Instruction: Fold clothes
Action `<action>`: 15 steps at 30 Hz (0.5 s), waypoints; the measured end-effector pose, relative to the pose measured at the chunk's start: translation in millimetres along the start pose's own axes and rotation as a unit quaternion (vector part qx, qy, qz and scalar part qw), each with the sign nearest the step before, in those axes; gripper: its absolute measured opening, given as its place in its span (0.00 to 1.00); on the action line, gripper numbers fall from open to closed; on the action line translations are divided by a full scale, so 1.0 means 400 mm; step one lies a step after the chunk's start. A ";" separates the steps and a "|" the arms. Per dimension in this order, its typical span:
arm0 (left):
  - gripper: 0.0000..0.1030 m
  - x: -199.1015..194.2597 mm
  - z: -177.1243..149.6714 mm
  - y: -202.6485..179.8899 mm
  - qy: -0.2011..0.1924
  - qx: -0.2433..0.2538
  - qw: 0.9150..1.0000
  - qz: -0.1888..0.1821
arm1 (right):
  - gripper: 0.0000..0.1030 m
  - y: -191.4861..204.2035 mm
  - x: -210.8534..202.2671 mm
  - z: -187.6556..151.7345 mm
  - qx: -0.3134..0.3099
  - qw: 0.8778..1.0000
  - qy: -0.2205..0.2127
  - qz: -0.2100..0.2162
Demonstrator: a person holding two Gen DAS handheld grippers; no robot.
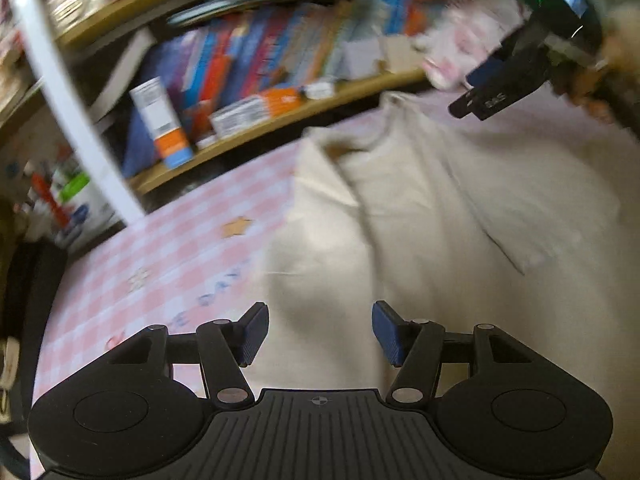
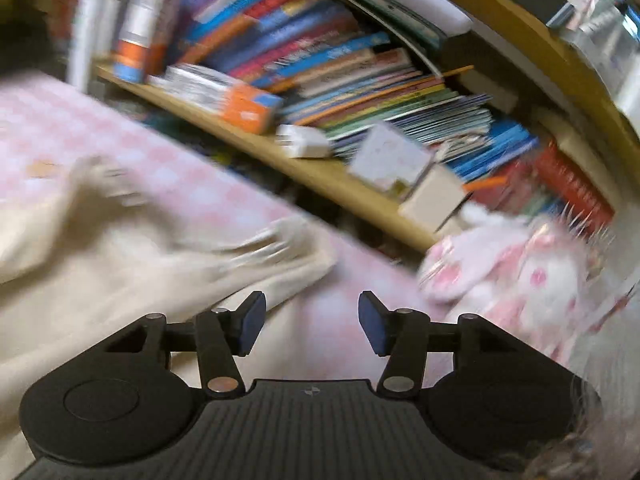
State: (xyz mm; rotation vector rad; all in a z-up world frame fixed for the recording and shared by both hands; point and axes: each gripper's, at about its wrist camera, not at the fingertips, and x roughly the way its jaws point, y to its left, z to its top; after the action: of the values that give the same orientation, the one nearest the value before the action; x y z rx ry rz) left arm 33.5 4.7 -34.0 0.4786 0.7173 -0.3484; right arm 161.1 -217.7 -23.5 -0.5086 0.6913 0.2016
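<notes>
A cream garment [image 1: 420,216] lies spread on a pink checked cloth [image 1: 160,256], with its collar at the far end. My left gripper [image 1: 320,334] is open and empty, held above the garment's near left part. My right gripper [image 2: 312,326] is open and empty above the garment's right edge [image 2: 132,256] and the pink cloth [image 2: 344,280]. In the left wrist view the right gripper [image 1: 484,96] hangs in the air at the upper right, beyond the garment. Both views are blurred by motion.
A wooden bookshelf [image 1: 256,128] full of books runs along the far side of the cloth [image 2: 320,168]. A pink and white plush toy [image 2: 516,268] sits at the right. A white pole [image 1: 68,100] stands at the left.
</notes>
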 end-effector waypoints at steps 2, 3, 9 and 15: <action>0.56 0.016 0.004 -0.029 0.000 0.018 1.000 0.010 | 0.48 0.033 -0.070 -0.037 0.004 0.999 -0.004 0.037; 0.54 0.028 0.006 -0.041 0.005 0.028 0.999 0.016 | 0.48 0.050 -0.106 -0.055 0.006 0.998 -0.006 0.055; 0.22 0.070 0.007 -0.027 0.027 0.030 0.998 0.045 | 0.55 0.179 -0.214 -0.128 -0.044 0.994 0.003 0.104; 0.03 0.085 0.006 0.090 0.036 -0.048 0.998 0.026 | 0.51 0.229 -0.234 -0.173 -0.048 0.991 0.019 0.121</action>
State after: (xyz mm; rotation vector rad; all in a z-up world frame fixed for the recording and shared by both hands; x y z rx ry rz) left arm 75.2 28.7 -45.2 0.4193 0.7864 -0.2476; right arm 20.6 -175.5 -42.6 -0.5213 0.7838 0.4552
